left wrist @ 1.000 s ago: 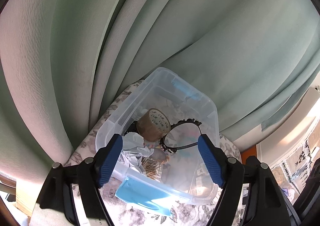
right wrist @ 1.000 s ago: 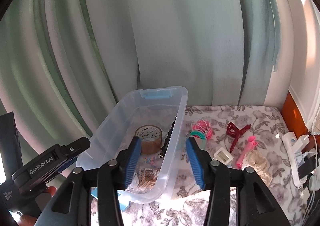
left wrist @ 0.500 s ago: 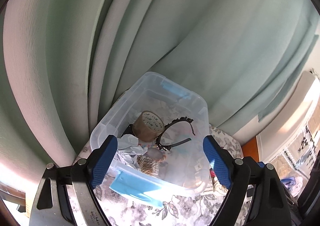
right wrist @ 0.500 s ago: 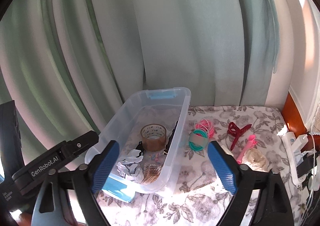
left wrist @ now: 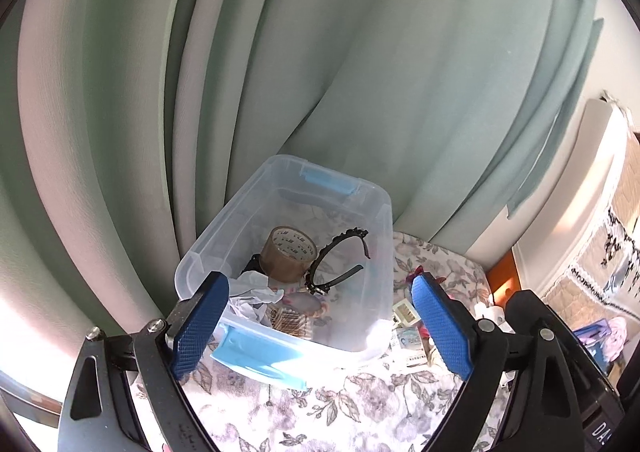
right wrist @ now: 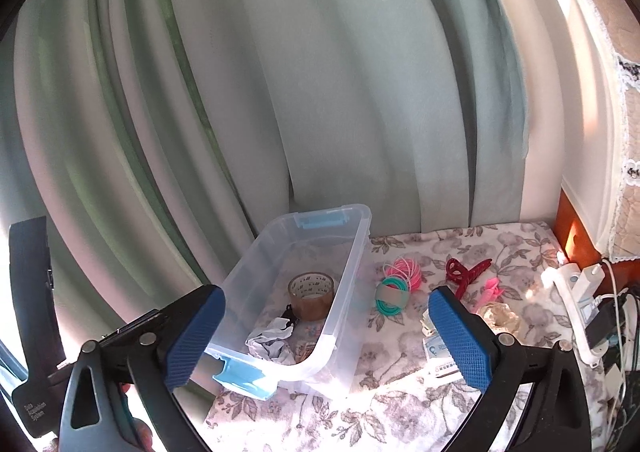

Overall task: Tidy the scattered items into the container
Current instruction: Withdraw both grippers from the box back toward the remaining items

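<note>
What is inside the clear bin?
In the bin: tape roll, black headband, crumpled paper, a small pack of sticks. A dark item behind the tape is mostly hidden.

Clear open bin [right wrist: 352, 252] holding tape roll [right wrist: 311, 294], hair ties [right wrist: 394, 284] outside on cloth

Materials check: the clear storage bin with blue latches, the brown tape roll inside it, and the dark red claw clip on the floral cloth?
Clear storage bin: looks like translucent, glossy plastic; the contents show through its walls.
Brown tape roll: apparently shiny plastic packing tape on a printed core, probably cardboard.
Dark red claw clip: likely hard glossy plastic, with light glinting on its curved teeth; resin can't be ruled out.
</note>
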Motion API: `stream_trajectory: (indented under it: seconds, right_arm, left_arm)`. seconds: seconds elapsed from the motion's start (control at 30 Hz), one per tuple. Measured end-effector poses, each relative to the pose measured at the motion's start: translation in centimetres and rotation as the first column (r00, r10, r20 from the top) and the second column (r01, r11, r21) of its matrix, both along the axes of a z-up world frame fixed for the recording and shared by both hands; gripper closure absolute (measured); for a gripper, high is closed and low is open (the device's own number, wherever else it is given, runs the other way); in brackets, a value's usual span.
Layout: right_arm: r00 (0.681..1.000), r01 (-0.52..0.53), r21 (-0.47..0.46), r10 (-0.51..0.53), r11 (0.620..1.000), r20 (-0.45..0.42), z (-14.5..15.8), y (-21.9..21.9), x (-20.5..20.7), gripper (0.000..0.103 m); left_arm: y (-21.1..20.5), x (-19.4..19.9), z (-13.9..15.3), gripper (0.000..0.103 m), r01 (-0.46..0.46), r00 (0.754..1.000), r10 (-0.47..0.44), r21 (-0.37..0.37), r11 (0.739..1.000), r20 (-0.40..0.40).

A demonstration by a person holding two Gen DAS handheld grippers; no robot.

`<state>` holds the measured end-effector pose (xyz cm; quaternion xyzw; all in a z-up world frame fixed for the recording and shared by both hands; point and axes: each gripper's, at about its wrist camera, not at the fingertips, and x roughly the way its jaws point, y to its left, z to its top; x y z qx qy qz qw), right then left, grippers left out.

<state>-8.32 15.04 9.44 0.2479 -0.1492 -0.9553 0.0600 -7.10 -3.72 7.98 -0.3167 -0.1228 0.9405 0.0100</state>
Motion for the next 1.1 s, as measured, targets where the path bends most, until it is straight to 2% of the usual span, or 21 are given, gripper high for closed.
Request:
stream_trajectory:
  seconds: [0.33, 0.53, 0.87, 1.1]
  right_arm:
    - [0.997, 0.052, -0.039, -0.054, 0.998, -0.051, 0.1, 4.1, 2.7, 0.000]
    - [0.992, 0.098, -0.056, -0.102, 0.994, -0.077, -0.4, 6.7, 4.3, 0.000]
    - [0.982, 0.185, -0.108, -0.188, 0.977, -0.020, -3.7, 12.0, 5.6, 0.000]
    - [0.973, 0.230, -0.102, -0.229, 0.968, 0.022, -6.5, 14.5, 5.5, 0.000]
  left_arm:
    - [4.6, 1.5, 1.3, 0.010, 0.041, 0.998, -0.046, -0.109, 0.993, -0.038]
    - [7.3, 1.5, 0.7, 0.010, 0.096, 0.994, -0.102, -0.126, 0.987, -0.043]
    - [13.3, 0.4, -1.6, 0.010, 0.187, 0.981, -0.195, -0.189, 0.964, -0.023]
    - [16.2, -1.5, -4.6, 0.010, 0.241, 0.970, -0.239, -0.203, 0.949, 0.036]
